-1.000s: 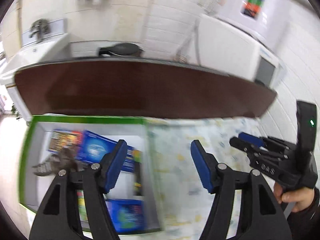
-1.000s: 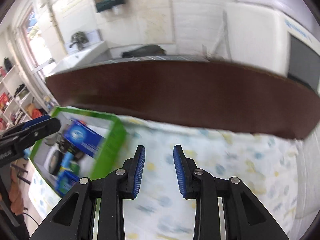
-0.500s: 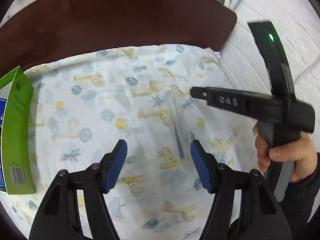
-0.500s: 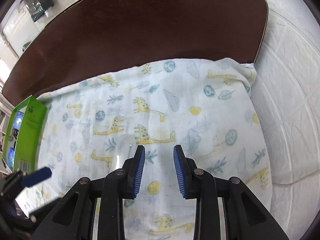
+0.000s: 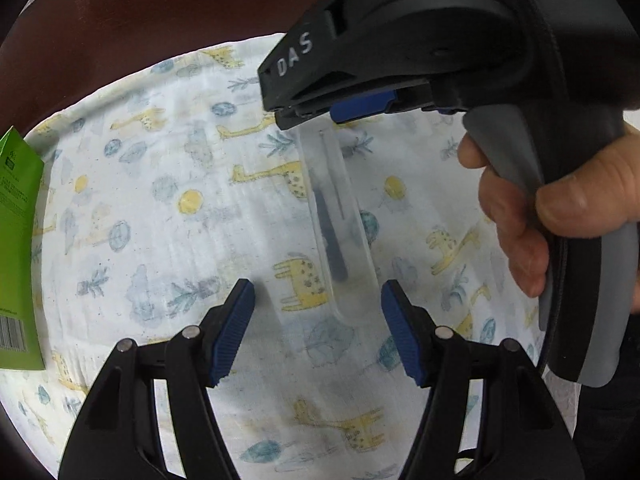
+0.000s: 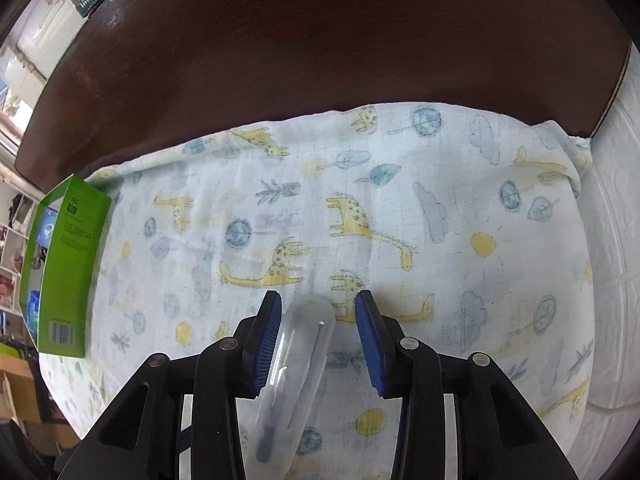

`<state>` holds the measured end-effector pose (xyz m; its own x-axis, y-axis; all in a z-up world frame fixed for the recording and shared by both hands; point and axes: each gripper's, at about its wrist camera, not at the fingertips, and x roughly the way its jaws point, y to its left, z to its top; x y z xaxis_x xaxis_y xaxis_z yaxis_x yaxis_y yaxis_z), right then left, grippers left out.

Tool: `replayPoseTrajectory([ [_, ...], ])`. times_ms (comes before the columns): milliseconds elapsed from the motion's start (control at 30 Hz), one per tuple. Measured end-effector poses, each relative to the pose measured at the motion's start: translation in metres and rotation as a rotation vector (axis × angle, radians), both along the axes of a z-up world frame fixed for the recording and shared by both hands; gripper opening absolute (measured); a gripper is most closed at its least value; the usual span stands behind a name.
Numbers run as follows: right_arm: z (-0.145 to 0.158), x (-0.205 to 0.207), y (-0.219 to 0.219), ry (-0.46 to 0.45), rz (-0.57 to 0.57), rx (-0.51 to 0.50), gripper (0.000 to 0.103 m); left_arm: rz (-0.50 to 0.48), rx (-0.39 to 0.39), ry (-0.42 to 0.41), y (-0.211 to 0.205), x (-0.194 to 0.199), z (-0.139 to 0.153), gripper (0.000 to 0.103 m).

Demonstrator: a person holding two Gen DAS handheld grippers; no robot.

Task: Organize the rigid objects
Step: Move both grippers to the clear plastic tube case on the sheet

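A clear plastic tube case (image 5: 338,220) with a dark slim tool inside lies on the giraffe-print cloth (image 5: 160,208). My left gripper (image 5: 318,328) is open just short of the case's near end. My right gripper (image 6: 318,336) is open, its jaws either side of the case's far end (image 6: 300,360), the left pad close to it. The right gripper also shows in the left wrist view (image 5: 360,104), over the far end of the case.
A green box (image 6: 64,264) stands at the cloth's left edge, also seen in the left wrist view (image 5: 18,248). The cloth lies on a dark brown table (image 6: 320,60). White quilted fabric (image 6: 612,240) is at the right.
Both grippers have dropped toward the cloth and closed in on the clear case. The right gripper's jaws have opened wider and now straddle the case.
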<state>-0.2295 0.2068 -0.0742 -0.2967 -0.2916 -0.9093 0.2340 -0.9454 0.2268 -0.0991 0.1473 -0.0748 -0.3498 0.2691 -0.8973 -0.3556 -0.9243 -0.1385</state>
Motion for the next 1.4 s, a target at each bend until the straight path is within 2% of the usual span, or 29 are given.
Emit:
replayPoseTrajectory([
  [67, 0.002, 0.0, -0.006, 0.01, 0.02, -0.003, 0.04, 0.038, -0.009, 0.0, -0.011, -0.005, -0.001, 0.065],
  [200, -0.005, 0.003, -0.013, 0.0, 0.034, 0.092, 0.04, 0.128, 0.007, -0.021, -0.044, -0.018, 0.0, 0.065],
  [333, -0.004, 0.022, 0.008, -0.028, -0.009, 0.067, 0.041, 0.249, 0.008, -0.007, -0.082, -0.034, 0.003, 0.065],
  [433, -0.004, 0.048, 0.02, -0.07, 0.019, 0.011, 0.041, 0.321, 0.081, -0.035, -0.106, -0.043, 0.007, 0.065],
  [533, 0.003, 0.074, 0.033, -0.047, 0.027, -0.031, 0.041, 0.3, 0.134, -0.045, -0.109, -0.041, 0.013, 0.065],
  [700, 0.021, 0.1, 0.068, 0.035, -0.064, -0.092, 0.041, 0.208, 0.177, -0.068, -0.081, -0.03, 0.018, 0.063],
  [767, 0.021, 0.104, 0.069, 0.045, -0.058, -0.114, 0.041, 0.192, 0.169, -0.078, -0.07, -0.028, 0.015, 0.051],
  [867, 0.011, 0.099, 0.056, 0.03, -0.053, -0.127, 0.041, 0.181, 0.168, -0.122, -0.068, -0.032, 0.005, 0.038],
  [1233, -0.003, 0.104, 0.059, 0.01, -0.074, -0.176, 0.041, 0.166, 0.143, -0.117, -0.063, -0.042, 0.003, 0.036],
  [1333, -0.009, 0.108, 0.052, 0.001, -0.067, -0.171, 0.041, 0.142, 0.155, -0.126, -0.057, -0.042, 0.002, 0.037],
  [1400, -0.013, 0.112, 0.046, 0.0, -0.066, -0.154, 0.041, 0.138, 0.133, -0.109, -0.054, -0.041, 0.003, 0.039],
])
